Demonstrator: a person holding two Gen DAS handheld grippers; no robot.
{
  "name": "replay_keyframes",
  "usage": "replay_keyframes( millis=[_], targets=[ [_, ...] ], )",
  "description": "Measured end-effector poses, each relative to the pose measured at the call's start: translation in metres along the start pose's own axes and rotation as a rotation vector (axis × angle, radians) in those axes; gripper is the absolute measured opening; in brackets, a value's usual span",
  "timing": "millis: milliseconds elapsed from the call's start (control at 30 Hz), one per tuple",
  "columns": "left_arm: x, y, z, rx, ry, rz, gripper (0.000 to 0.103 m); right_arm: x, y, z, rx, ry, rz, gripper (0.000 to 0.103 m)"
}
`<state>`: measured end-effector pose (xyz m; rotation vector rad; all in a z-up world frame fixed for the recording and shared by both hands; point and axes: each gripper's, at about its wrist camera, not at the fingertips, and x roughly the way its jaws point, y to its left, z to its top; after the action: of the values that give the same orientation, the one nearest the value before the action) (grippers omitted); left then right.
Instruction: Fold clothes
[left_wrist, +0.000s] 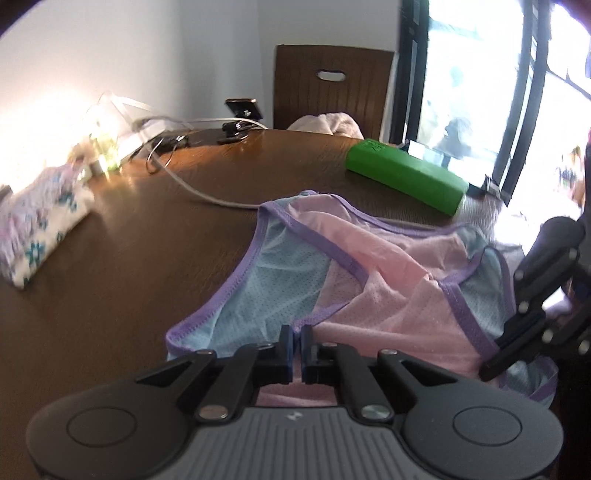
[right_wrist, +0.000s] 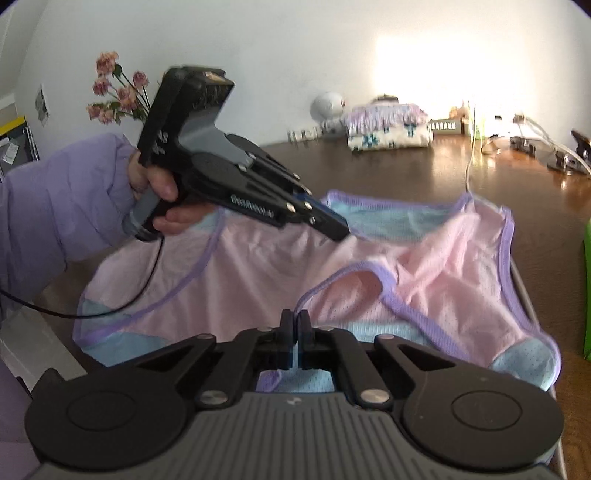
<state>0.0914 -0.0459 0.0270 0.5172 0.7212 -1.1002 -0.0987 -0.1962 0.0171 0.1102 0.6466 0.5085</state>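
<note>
A pink and light-blue mesh garment (left_wrist: 388, 266) (right_wrist: 424, 258) with purple trim lies rumpled on the brown table (left_wrist: 129, 277) (right_wrist: 406, 173). In the left wrist view my left gripper (left_wrist: 298, 334) is shut, its jaws pinching the garment's near edge where blue meets pink. The right wrist view shows the same gripper (right_wrist: 341, 232) held by a hand in a lilac sleeve (right_wrist: 55, 221), its tip on the purple-trimmed edge. My right gripper (right_wrist: 295, 319) is shut on a purple trim strip that rises into its jaws. It also shows at the right edge (left_wrist: 487, 369), on the garment.
A green box (left_wrist: 406, 177) lies beyond the garment by the window. A folded floral cloth (left_wrist: 40, 221) (right_wrist: 388, 129) sits at the table's far side. A white cable (left_wrist: 192, 192) crosses the table, with a phone stand (left_wrist: 242, 110), a wooden chair (left_wrist: 332, 85) and flowers (right_wrist: 114, 92) behind.
</note>
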Motion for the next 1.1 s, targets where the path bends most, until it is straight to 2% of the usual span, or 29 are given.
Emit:
replay_keyframes(
  millis=[67, 133, 167, 200, 233, 267, 300, 333, 433, 500, 567, 633, 733, 833, 867, 900, 933, 1033, 1100],
  targets=[
    [-0.002, 0.002, -0.001, -0.023, 0.006, 0.005, 0.008, 0.003, 0.000, -0.001, 0.001, 0.022, 0.000, 0.005],
    [-0.007, 0.002, 0.000, -0.031, -0.001, 0.016, 0.010, -0.004, -0.004, -0.001, 0.020, -0.010, 0.007, 0.012],
    [-0.014, 0.001, 0.005, -0.029, -0.028, 0.019, 0.010, -0.007, -0.007, -0.001, 0.021, -0.031, -0.031, 0.022],
    [-0.021, 0.000, 0.010, -0.028, -0.060, 0.019, 0.011, -0.011, -0.010, 0.000, 0.021, -0.052, -0.069, 0.026],
    [-0.025, -0.002, 0.016, -0.019, -0.077, 0.017, 0.012, -0.014, -0.013, 0.000, 0.022, -0.073, -0.108, 0.026],
    [-0.025, -0.005, 0.023, -0.003, -0.082, 0.021, 0.013, -0.011, -0.014, 0.001, -0.017, -0.072, -0.187, 0.026],
    [-0.021, -0.008, 0.029, 0.016, -0.078, 0.022, 0.014, -0.004, -0.012, 0.000, -0.083, -0.070, -0.267, 0.026],
    [-0.014, -0.012, 0.034, 0.034, -0.066, 0.016, 0.014, 0.003, -0.009, -0.001, -0.147, -0.060, -0.309, 0.026],
    [0.015, -0.015, 0.046, 0.032, -0.012, -0.006, 0.017, 0.015, -0.003, -0.001, -0.210, -0.060, -0.351, 0.025],
    [0.032, -0.013, 0.053, -0.025, 0.017, -0.015, 0.018, 0.019, -0.005, 0.001, -0.198, -0.053, -0.355, 0.013],
    [0.042, -0.009, 0.059, -0.120, 0.030, -0.020, 0.021, 0.014, -0.013, 0.003, -0.135, -0.053, -0.313, 0.004],
    [0.049, -0.005, 0.063, -0.205, 0.018, -0.045, 0.023, 0.003, -0.023, 0.003, -0.060, -0.077, -0.277, 0.004],
    [0.053, -0.001, 0.064, -0.280, -0.004, -0.116, 0.023, -0.017, -0.032, 0.002, -0.002, -0.133, -0.254, 0.004],
    [0.055, -0.003, 0.063, -0.276, -0.010, -0.124, 0.021, -0.028, -0.041, 0.001, 0.042, -0.171, -0.263, 0.004],
    [0.056, -0.003, 0.062, -0.281, -0.013, -0.121, 0.018, -0.029, -0.044, 0.001, 0.051, -0.174, -0.271, 0.004],
    [0.057, -0.003, 0.062, -0.296, -0.019, -0.120, 0.009, -0.029, -0.047, 0.002, 0.058, -0.165, -0.269, 0.004],
    [0.057, -0.003, 0.062, -0.313, -0.028, -0.120, 0.006, -0.029, -0.049, 0.002, 0.066, -0.163, -0.269, 0.004],
    [0.054, 0.000, 0.061, -0.401, -0.074, -0.162, 0.002, -0.032, -0.053, 0.001, 0.075, -0.168, -0.269, 0.004],
    [0.049, 0.003, 0.060, -0.436, -0.106, -0.164, 0.001, -0.035, -0.056, 0.001, 0.094, -0.186, -0.253, 0.004]
  ],
)
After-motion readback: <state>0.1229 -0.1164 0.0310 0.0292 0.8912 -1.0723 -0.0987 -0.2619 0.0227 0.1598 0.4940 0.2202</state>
